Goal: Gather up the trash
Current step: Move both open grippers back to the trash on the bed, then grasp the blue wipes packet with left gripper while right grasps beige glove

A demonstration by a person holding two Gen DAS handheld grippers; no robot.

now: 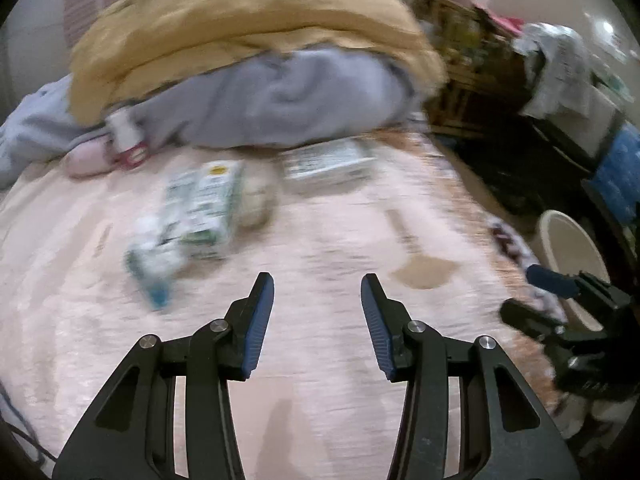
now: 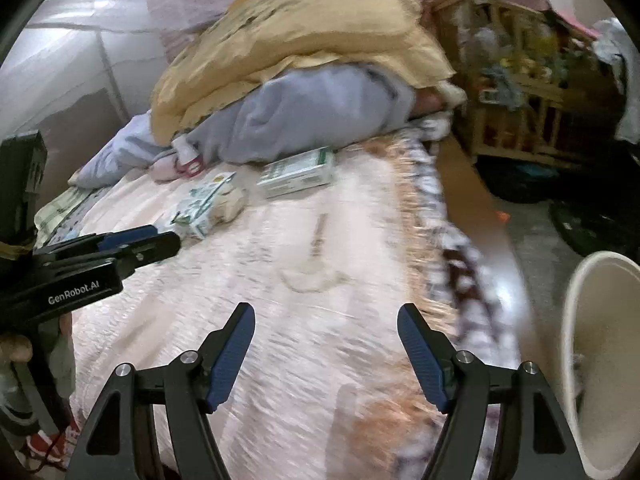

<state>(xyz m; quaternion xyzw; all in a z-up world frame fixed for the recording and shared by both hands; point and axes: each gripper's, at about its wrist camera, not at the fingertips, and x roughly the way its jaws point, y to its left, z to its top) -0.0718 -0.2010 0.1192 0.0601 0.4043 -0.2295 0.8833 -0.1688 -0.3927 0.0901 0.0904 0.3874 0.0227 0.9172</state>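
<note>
Right wrist view: cartons point(image 2: 298, 170) (blurred) beside heaped bedding point(image 2: 304, 52), white bin point(image 2: 600, 360) nearby.

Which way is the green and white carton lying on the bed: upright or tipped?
Tipped: the green and white carton lies flat on the pink bedspread.

**Where the things lie on the bed**

On the bed cover point(image 2: 320, 272) several pieces lie near the far end. A flat box point(image 2: 298, 174) is furthest to the right. Left of it lies a carton point(image 2: 202, 208) with a crumpled wad point(image 2: 232, 202) touching its right side. Behind them is a heap of bedding point(image 2: 304, 80), and a small bottle point(image 2: 188, 160) lies at its left foot. A bin point(image 2: 600, 360) stands on the floor, right of the bed. Shelves point(image 2: 520, 80) stand behind it.
</note>
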